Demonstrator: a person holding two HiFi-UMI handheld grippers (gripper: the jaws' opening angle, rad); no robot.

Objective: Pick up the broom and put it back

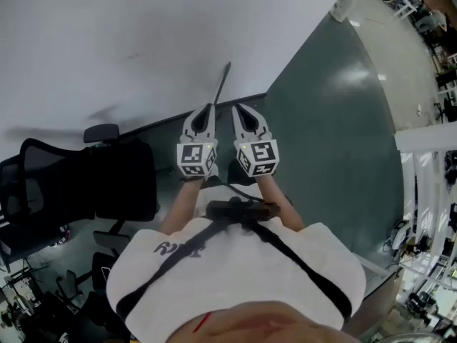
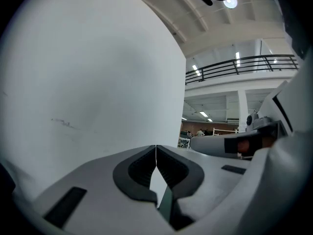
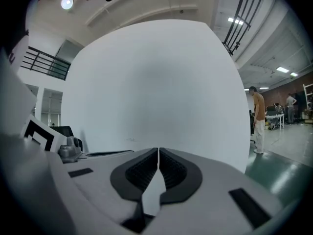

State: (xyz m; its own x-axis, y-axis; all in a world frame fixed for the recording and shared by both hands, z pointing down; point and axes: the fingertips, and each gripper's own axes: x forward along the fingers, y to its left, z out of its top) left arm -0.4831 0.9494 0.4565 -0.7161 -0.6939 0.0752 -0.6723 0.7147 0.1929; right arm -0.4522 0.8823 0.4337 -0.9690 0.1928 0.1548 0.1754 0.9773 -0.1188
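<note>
In the head view a thin dark broom handle [image 1: 222, 83] stands out against the white wall [image 1: 143, 41]. It runs up from just past the tip of my left gripper [image 1: 208, 110], and its lower end is hidden behind that gripper. My left gripper [image 2: 156, 153] is shut, its pads meeting at the tips. A narrow dark strip shows in the gap behind them, and I cannot tell what it is. My right gripper [image 1: 239, 108] is beside it, shut and holding nothing [image 3: 158, 153]. Both point level at the wall.
A black office chair [image 1: 78, 181] stands at the left by the wall's dark baseboard [image 1: 157, 126]. Green floor [image 1: 335, 120] spreads to the right, where there are white railings [image 1: 428, 141]. A person [image 3: 257, 121] stands far off at the right.
</note>
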